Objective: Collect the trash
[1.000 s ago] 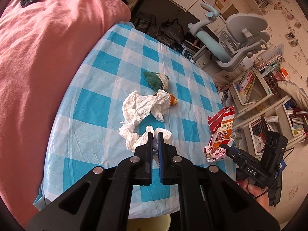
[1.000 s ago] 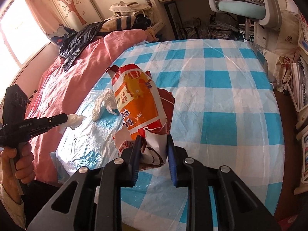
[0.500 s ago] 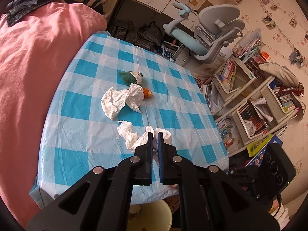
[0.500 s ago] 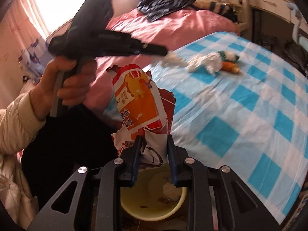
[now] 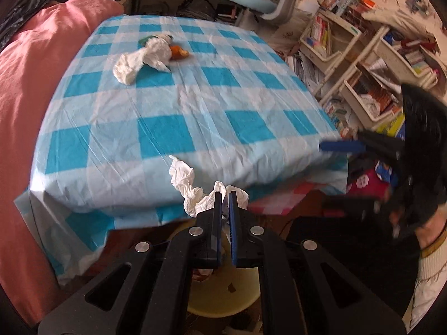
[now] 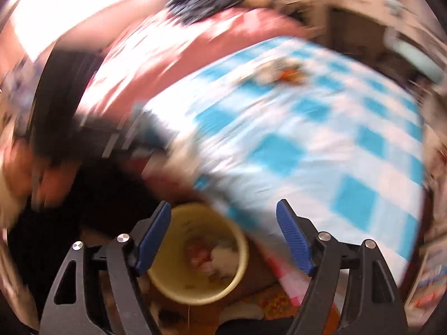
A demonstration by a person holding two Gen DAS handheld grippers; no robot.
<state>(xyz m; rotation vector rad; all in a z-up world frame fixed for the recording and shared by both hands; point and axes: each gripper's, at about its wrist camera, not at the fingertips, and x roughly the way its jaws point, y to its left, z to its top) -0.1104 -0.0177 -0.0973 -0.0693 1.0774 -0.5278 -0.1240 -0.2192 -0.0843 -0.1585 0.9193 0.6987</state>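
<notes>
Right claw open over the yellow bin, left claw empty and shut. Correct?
Not quite. The left claw is shut on a crumpled white tissue, as the left wrist view shows. The right claw has just opened above the yellow bin, nothing between its jaws.

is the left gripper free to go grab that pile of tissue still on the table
Probably not yet: the left gripper is shut on a crumpled tissue above the yellow bin. The way across the table to the pile looks unobstructed.
</notes>
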